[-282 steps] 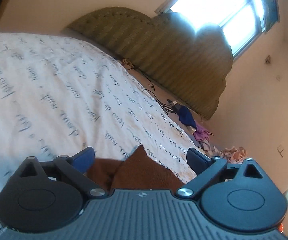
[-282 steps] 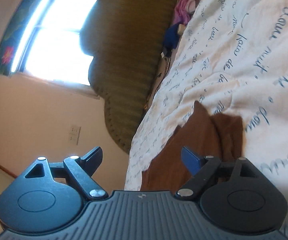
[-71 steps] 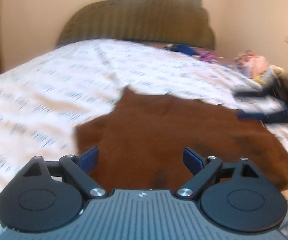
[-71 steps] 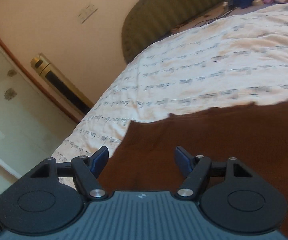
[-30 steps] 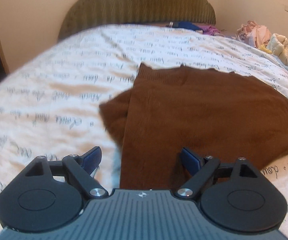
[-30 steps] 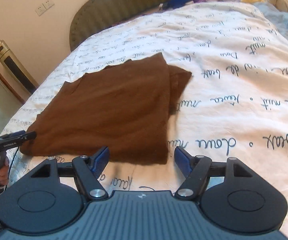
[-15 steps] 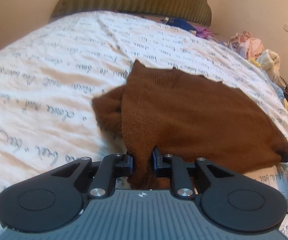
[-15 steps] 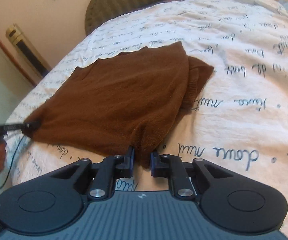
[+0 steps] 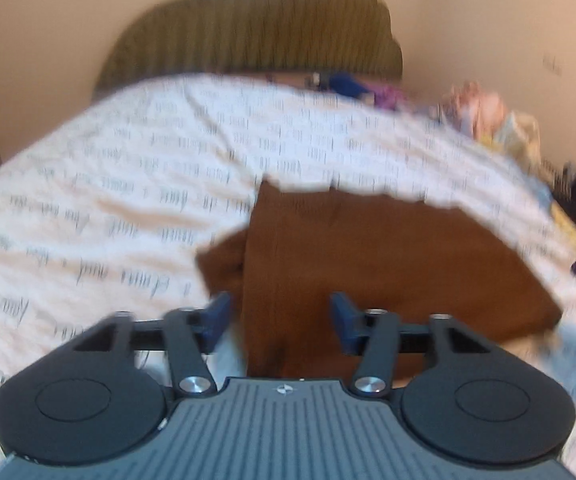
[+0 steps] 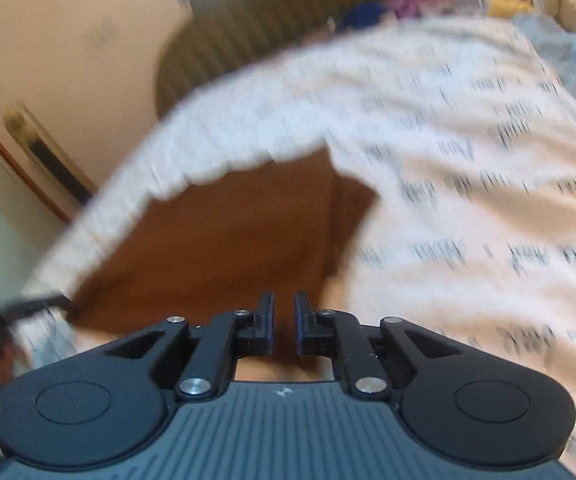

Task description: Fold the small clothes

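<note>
The brown garment lies flat on the bed, its near edge toward both tools and a sleeve tucked under at each side. The left gripper has its jaws spread wide, straddling the near left part of the cloth without pinching it. The right gripper has its jaws nearly together on the near right edge; cloth fills the narrow gap, so it appears to be gripping the hem.

Judging by this, the step in hand is a fold of the near edge away toward the headboard. To do it well, both corners should be held before lifting, so the left jaws need to close on their corner first. Then raise both ends level, carry them evenly and lay edge on edge, keeping the tucked sleeves in place.

The bedsheet carries cursive script, but blur makes it unreadable here.
</note>
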### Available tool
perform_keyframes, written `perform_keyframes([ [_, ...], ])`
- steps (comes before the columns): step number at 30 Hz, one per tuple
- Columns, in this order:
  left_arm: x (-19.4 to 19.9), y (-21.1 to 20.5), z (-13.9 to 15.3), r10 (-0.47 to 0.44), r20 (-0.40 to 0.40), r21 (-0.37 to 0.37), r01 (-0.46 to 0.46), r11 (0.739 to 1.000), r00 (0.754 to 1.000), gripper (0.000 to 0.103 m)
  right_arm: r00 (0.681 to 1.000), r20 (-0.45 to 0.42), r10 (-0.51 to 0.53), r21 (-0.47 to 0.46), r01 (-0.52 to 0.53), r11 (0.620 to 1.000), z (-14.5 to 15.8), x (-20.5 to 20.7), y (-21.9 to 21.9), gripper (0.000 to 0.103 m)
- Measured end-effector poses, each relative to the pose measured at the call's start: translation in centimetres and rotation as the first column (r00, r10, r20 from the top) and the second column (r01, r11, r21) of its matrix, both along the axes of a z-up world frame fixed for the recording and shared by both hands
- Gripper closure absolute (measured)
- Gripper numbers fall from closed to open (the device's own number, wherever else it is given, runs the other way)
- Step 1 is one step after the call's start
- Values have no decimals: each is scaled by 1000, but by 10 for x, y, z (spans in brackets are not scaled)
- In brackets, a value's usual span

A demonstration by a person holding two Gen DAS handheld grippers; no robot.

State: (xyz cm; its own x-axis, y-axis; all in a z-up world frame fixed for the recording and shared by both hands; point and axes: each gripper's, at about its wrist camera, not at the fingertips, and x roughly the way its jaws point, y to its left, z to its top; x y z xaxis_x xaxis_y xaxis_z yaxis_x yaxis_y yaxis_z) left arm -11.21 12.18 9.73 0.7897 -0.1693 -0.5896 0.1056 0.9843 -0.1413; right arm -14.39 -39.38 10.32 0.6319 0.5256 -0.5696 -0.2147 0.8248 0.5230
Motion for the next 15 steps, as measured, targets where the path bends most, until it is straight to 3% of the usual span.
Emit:
perform_keyframes([
  [1,8,-9,4,2,36,-10,-2,1000,999,17,999,34,11,48,-13,999,7,6,6,85],
  [2,18,-22,4,5,63,3,-5,1000,998,16,998,61,20,70,-24,997,10,15,16,66],
  [3,29,-37,0,8,74,30,-10,1000,997,16,997,80,19,69,-24,997,12,26,28,38],
  [5,56,-64,-17,-9,55,80,5,997,998,18,992,124,7,21,-10,1000,9,52,54,11],
  [7,84,-86,-45,-3,-17,179,6,984,1000,21,991,127,-34,-58,41,997,-5,83,80,11],
  [9,106,-92,-80,29,-114,233,-2,973,993,19,995,69,-72,-166,82,983,-29,107,95,12],
  [10,104,-87,-92,34,-51,220,-22,975,998,9,995,45,-83,-235,92,968,-45,113,99,12],
  [11,102,-83,-99,14,-23,221,-9,975,1000,8,996,45,-76,-314,87,946,-65,113,101,12],
  [12,102,-80,-99,12,-25,203,-6,979,1000,8,989,148,-27,-372,81,925,-76,102,104,12],
  [13,103,-78,-98,11,-34,201,-4,980,999,8,980,197,-1,-383,78,921,-87,91,104,12],
  [15,102,-76,-97,7,-29,213,0,977,1000,8,986,167,-25,-331,80,940,-85,97,96,12],
])
